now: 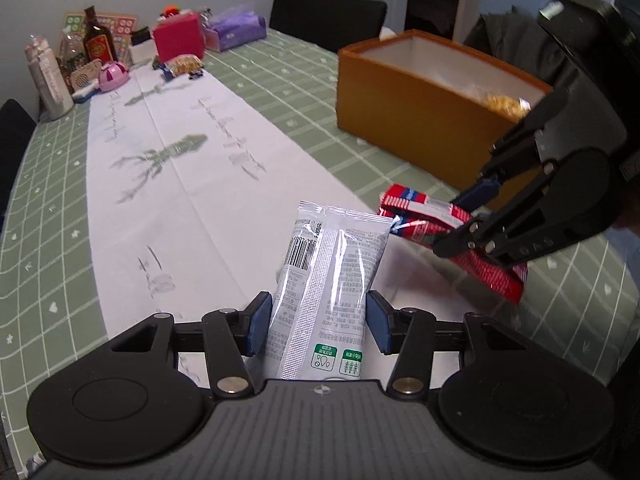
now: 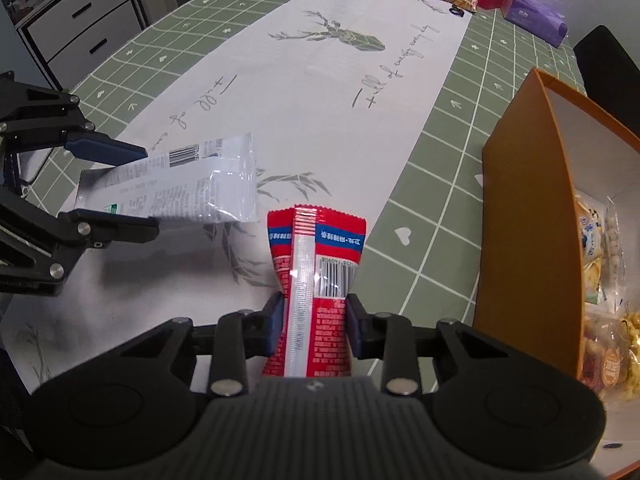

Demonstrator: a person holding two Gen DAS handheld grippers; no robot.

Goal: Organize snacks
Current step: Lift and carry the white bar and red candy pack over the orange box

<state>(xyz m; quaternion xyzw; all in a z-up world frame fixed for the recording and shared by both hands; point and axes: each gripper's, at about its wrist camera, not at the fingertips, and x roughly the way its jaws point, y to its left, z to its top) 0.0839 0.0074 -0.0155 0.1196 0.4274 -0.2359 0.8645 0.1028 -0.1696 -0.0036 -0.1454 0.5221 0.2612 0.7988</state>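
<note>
My left gripper (image 1: 318,322) is shut on a silver-white snack packet (image 1: 332,280) and holds it above the white table runner; the packet also shows in the right wrist view (image 2: 180,184), with the left gripper (image 2: 132,190) around it. My right gripper (image 2: 314,330) is shut on a red snack packet (image 2: 316,276) with a blue band. In the left wrist view the right gripper (image 1: 464,216) grips that red packet (image 1: 484,256) just right of the silver one. An orange box (image 1: 412,120) with snack bags inside stands at the right; it also shows in the right wrist view (image 2: 524,216).
A green checked tablecloth (image 1: 48,216) with a white runner (image 1: 192,184) covers the table. At the far end stand a brown bottle (image 1: 97,38), a red box (image 1: 179,38), a purple packet (image 1: 236,28) and small items. A black chair (image 1: 328,16) is behind the table. White drawers (image 2: 80,20) stand at left.
</note>
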